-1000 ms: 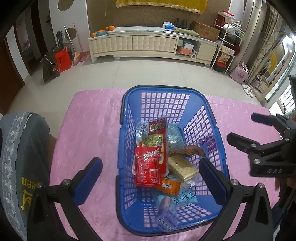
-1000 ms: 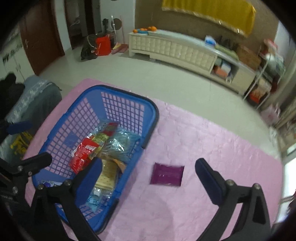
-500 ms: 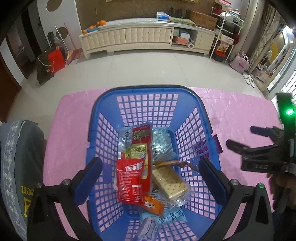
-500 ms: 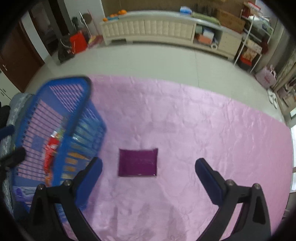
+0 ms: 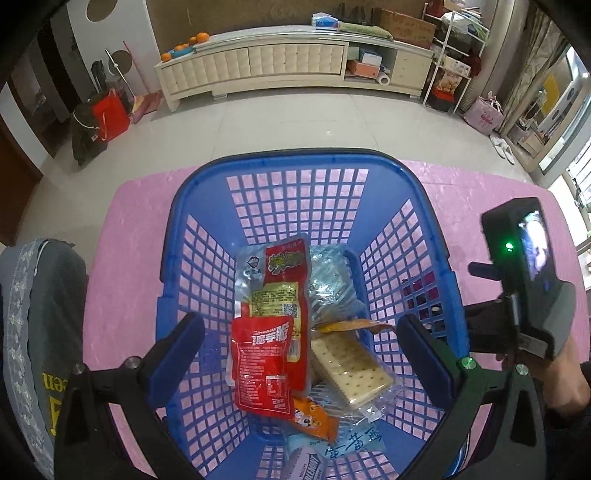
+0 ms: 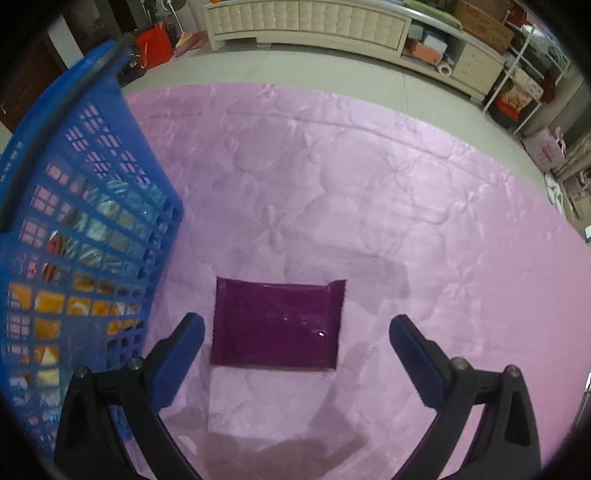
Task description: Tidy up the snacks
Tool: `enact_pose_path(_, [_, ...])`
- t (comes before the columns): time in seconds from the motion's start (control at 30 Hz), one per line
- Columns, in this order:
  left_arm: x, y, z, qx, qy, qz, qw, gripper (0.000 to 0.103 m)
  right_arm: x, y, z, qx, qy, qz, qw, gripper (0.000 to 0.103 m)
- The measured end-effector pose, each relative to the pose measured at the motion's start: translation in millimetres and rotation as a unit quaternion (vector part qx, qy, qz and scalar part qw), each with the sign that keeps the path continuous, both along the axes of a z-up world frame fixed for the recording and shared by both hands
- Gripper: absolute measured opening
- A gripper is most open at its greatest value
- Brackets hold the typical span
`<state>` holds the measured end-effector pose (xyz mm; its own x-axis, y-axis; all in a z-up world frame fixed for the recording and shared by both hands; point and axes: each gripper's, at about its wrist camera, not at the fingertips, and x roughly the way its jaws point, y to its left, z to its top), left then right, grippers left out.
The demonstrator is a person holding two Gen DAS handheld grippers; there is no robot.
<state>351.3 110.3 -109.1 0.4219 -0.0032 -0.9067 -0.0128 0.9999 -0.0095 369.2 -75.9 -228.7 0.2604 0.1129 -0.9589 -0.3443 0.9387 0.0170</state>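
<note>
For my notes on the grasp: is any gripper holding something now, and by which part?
Nothing is held. The left gripper is open above the blue basket; the right gripper is open over the purple packet, which lies flat on the pink cloth.

Pale tiled floor [image 5: 295, 122] stretches back to a long cream sideboard [image 5: 288, 70] against a brown wall [image 5: 236, 18], oranges [image 5: 184, 46] sitting at its left end. A white wire shelf rack [image 5: 448, 62] stands at right, cluttered. Red bag [image 5: 110, 114] on the floor at left, daylight at the right-hand windows [image 5: 576, 173].
</note>
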Motion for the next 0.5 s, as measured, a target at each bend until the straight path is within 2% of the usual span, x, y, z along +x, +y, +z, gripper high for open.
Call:
enact_pose_path(0.13, [-2.1,1.3,2.8,0.001,-0.004,-0.005,1.0,0.103,4.1,4.2,-11.8,0.003,0.016,-0.005,1.0,0.099])
enact_pose_path(0.2, [-2.7,0.1,4.2,0.001,-0.007,-0.005,1.0,0.103,4.9,3.1,-14.4,-0.005,0.013,-0.02,1.0,0.096])
enact_pose_path(0.33, [-5.9,0.3,2.2,-0.001,-0.006,-0.01,0.9999,0.103,2.0,6.3,-12.2,-0.014,-0.007,-0.009,1.0,0.093])
enact_pose_path(0.4, [-7.8,0.7,0.0,-0.005,-0.004,-0.01,0.9999,0.103,-3.5,10.2,-7.9,-0.012,-0.015,0.004,1.0,0.081])
enact_pose_path(0.43, [-9.1,0.7,-0.8,-0.007,-0.003,-0.01,0.9999,0.103,-9.8,12.7,-5.2,-0.012,-0.018,0.012,1.0,0.07])
enact_pose_path(0.47, [-9.9,0.4,-1.0,-0.008,-0.003,-0.011,0.9999,0.103,-13.6,15.7,-2.0,-0.013,-0.02,0.019,1.0,0.063])
enact_pose_path(0.5, [-10.9,0.5,-1.3,-0.008,-0.002,-0.011,0.9999,0.103,-18.8,20.2,-2.4,-0.015,-0.02,0.024,0.999,0.061])
